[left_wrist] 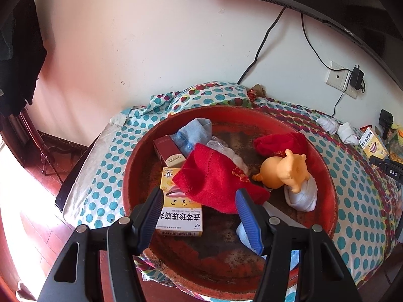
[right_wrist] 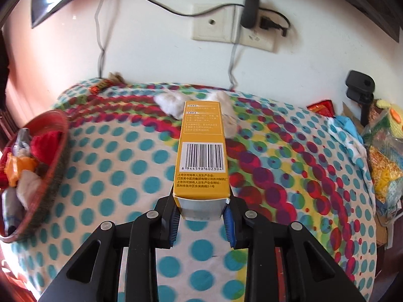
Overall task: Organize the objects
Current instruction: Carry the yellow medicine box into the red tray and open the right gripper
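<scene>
- Two tools in view. Left tool [left_wrist: 199,216] hangs over the red basin [left_wrist: 325,176], jaws wide apart, nothing between them.
- Right tool [right_wrist: 202,217] is clamped on the near end of a yellow box [right_wrist: 202,151], barcode side up; box sticks out forward, above the dotted cloth [right_wrist: 126,176].
- Basin sits on the dotted cloth, near the left end of the surface; in the right wrist view it is at the far left edge.
- Inside basin: red cloth [left_wrist: 209,178] lying partly over a yellow-and-white box [left_wrist: 180,214]; dark red box [left_wrist: 167,151] just behind it; pale blue sock [left_wrist: 194,133] touching the dark red box; orange toy pig [left_wrist: 284,171] resting on a white sock [left_wrist: 302,196]; second red cloth [left_wrist: 279,143] behind the pig.
- Outside basin: two white socks [left_wrist: 337,127] near the wall, another yellow box [left_wrist: 372,143] upright at the far right.
- Wall socket [right_wrist: 234,26] with black plug above the surface.
</scene>
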{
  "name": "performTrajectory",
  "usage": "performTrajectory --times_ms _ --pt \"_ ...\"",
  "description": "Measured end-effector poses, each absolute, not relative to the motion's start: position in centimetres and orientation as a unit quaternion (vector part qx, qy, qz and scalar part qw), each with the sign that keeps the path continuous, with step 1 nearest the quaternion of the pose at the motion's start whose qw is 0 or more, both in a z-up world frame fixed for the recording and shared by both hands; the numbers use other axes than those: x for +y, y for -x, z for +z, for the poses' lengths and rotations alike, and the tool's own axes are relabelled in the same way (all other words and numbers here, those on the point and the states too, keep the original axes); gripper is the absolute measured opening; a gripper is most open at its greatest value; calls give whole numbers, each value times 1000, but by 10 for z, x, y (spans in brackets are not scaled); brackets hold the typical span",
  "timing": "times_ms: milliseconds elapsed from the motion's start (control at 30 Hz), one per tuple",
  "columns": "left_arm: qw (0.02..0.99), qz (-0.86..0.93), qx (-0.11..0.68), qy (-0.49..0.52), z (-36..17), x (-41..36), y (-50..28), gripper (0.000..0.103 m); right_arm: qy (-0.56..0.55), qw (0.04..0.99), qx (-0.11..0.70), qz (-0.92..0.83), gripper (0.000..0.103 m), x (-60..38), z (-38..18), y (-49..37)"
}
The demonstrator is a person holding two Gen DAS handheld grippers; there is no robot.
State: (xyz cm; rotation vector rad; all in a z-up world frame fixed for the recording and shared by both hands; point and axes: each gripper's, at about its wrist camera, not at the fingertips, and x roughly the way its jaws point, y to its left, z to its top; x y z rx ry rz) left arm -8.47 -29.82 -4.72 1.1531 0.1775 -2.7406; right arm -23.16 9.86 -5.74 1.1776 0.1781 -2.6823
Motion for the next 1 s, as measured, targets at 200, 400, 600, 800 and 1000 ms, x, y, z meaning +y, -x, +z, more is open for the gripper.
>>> performTrajectory --times_ms 200,400,600,800,1000 --pt "85 -912 74 -394 -48 -308 82 61 -383 169 88 -904 28 27 -37 212" --pt "91 -911 68 -396 -46 -312 79 61 -378 230 104 -890 28 -40 -30 201" --pt "99 -909 63 -401 -45 -318 77 61 -372 268 126 -880 28 -98 -22 194" --pt "106 -906 73 -402 -43 -328 74 61 -374 291 156 -867 28 -153 -14 195" --pt "114 -902 80 -408 -43 -335 73 61 -393 292 168 -856 28 -199 -20 205"
